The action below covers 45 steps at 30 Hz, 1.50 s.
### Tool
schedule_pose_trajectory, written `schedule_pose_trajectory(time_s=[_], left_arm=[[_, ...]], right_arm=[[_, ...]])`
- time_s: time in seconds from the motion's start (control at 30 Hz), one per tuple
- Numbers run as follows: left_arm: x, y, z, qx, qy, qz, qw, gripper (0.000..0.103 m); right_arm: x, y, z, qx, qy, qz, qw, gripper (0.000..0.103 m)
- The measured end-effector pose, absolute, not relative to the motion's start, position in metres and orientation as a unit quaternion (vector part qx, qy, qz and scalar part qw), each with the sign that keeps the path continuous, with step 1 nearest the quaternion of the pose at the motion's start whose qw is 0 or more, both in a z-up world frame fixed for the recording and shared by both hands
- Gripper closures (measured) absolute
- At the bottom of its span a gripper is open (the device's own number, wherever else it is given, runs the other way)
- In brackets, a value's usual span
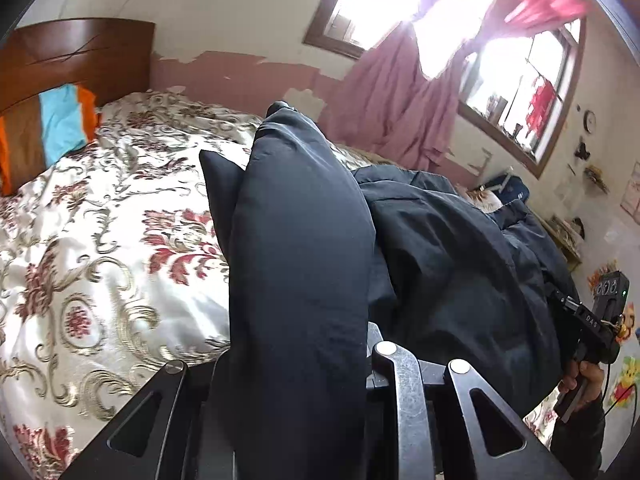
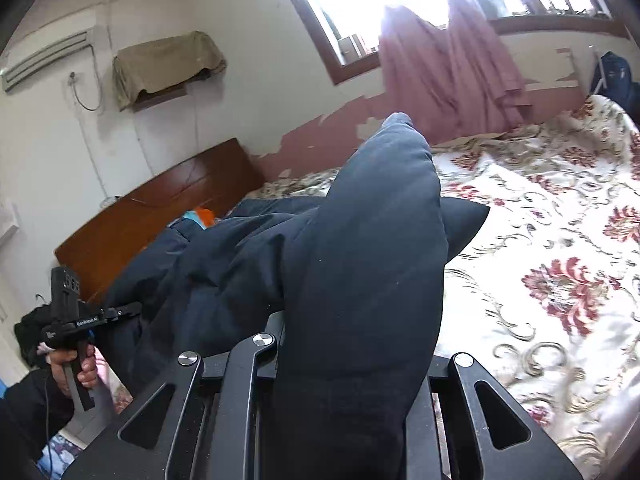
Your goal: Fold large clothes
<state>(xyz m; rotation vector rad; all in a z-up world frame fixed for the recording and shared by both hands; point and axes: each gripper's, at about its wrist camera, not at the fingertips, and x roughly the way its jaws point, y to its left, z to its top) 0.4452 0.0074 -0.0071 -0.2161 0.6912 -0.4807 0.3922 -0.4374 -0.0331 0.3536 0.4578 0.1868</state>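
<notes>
Puffy dark coat [image 1: 304, 264] fills the picture's middle, above the flowery bed [image 1: 100, 240]. Your left tongs [image 1: 300, 380] and right tongs [image 2: 348, 360] pinch it tight (both lifted). Slippery folds could slide out.

Jacket [image 1: 304, 280] bulk blocks ahead; bedspread [image 1: 100, 260] beside it open.

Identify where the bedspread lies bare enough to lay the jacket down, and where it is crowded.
Bare bedspread runs from the jacket toward the headboard, and, in the right view, from the jacket toward the curtain. It is crowded near the headboard, where an orange and blue cloth lies.
</notes>
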Motion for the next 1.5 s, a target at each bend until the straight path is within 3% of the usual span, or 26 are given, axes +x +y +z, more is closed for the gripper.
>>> schedule_pose_trajectory(time_s=[0.27,0.53,0.63,0.67,0.73,0.8,0.83,1.03,1.5], left_arm=[[0.463,-0.016,-0.064,-0.105,0.395,-0.215,0.887,0.081],[0.472,0.007,-0.092,-0.153,0.425,-0.197,0.87,0.075],[0.475,0.006,-0.093,-0.144,0.443,-0.176,0.867,0.065],[0.476,0.006,-0.094,-0.145,0.451,-0.169,0.865,0.061],[0.475,0.005,-0.094,-0.145,0.458,-0.148,0.864,0.049],[0.471,0.009,-0.092,-0.147,0.452,-0.127,0.87,0.029],[0.467,0.011,-0.09,-0.15,0.442,-0.117,0.877,0.026],[0.442,-0.001,-0.077,-0.09,0.413,-0.083,0.902,0.017],[0.374,-0.034,-0.022,-0.002,0.297,-0.051,0.953,0.006]], right_arm=[[0.404,-0.457,-0.065,0.184,0.279,0.057,0.941,0.084],[0.413,-0.462,-0.091,0.197,0.32,0.016,0.926,0.07],[0.409,-0.469,-0.101,0.221,0.336,-0.006,0.915,0.055],[0.407,-0.471,-0.106,0.227,0.343,-0.018,0.911,0.046],[0.405,-0.475,-0.112,0.234,0.35,-0.043,0.906,0.038],[0.399,-0.475,-0.115,0.228,0.346,-0.071,0.907,0.014],[0.394,-0.473,-0.113,0.215,0.339,-0.088,0.912,0.012],[0.376,-0.451,-0.1,0.165,0.298,-0.111,0.934,0.008],[0.325,-0.378,-0.056,0.069,0.173,-0.116,0.976,0.002]])
